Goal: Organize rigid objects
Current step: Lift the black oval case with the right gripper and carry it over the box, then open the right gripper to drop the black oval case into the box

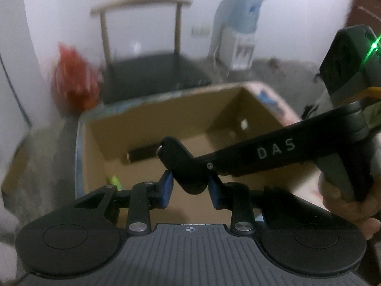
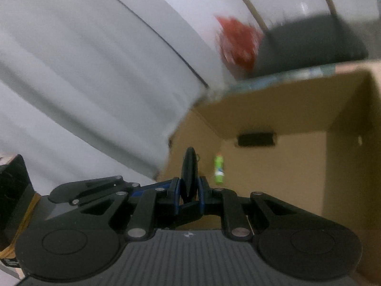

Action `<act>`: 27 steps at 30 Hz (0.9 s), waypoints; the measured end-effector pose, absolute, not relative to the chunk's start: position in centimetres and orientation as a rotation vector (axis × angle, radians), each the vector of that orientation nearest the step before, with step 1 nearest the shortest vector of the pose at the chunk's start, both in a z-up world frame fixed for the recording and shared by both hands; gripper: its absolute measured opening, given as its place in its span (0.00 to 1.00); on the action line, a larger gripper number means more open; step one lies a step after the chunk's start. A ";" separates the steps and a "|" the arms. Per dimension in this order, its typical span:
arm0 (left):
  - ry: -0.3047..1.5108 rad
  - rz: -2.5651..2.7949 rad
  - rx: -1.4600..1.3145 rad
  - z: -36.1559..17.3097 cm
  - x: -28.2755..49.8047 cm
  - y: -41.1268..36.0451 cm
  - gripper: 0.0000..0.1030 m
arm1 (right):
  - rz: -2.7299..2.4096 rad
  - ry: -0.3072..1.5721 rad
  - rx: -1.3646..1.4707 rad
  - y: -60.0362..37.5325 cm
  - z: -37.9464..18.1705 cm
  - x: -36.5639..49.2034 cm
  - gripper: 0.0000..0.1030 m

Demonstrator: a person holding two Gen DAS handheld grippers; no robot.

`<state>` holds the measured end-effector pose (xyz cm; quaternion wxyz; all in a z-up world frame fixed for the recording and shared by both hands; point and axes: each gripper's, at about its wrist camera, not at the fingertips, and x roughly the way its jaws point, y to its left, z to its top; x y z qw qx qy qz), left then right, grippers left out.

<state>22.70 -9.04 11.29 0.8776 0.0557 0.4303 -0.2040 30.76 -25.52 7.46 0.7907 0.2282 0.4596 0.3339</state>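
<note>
Right tongs (image 2: 189, 191) clamp a flat black object (image 2: 189, 175) above the cardboard box (image 2: 273, 109); left tongs (image 1: 190, 188) stand apart around the right tongs' finger.

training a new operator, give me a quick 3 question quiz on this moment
1. True or false: the right tongs are shut on a thin black object.
2. What sits inside the cardboard box? A) a green bottle B) a red cup C) a white plate
3. Fill in: behind the box stands a ____ with a dark seat.

Key: 1 true; 2 A; 3 chair
</note>
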 end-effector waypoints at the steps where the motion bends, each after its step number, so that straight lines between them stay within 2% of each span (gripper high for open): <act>1: 0.936 -0.418 0.107 10.6 23.8 -8.7 0.30 | 0.713 1.023 0.487 -25.2 6.7 31.7 0.17; 7: 1.105 -0.362 0.056 7.2 28.6 -7.4 0.29 | 0.704 1.205 0.472 -22.7 2.4 36.9 0.17; 12: 1.155 -0.328 0.063 5.9 30.4 -7.2 0.29 | 0.688 1.288 0.460 -21.7 0.5 38.8 0.18; 20: 1.150 -0.325 0.087 6.0 31.0 -8.0 0.31 | 0.601 1.314 0.438 -22.4 -0.7 39.6 0.20; 27: 1.105 -0.336 0.069 7.5 29.9 -7.7 0.33 | 0.571 1.240 0.433 -24.1 1.4 38.1 0.21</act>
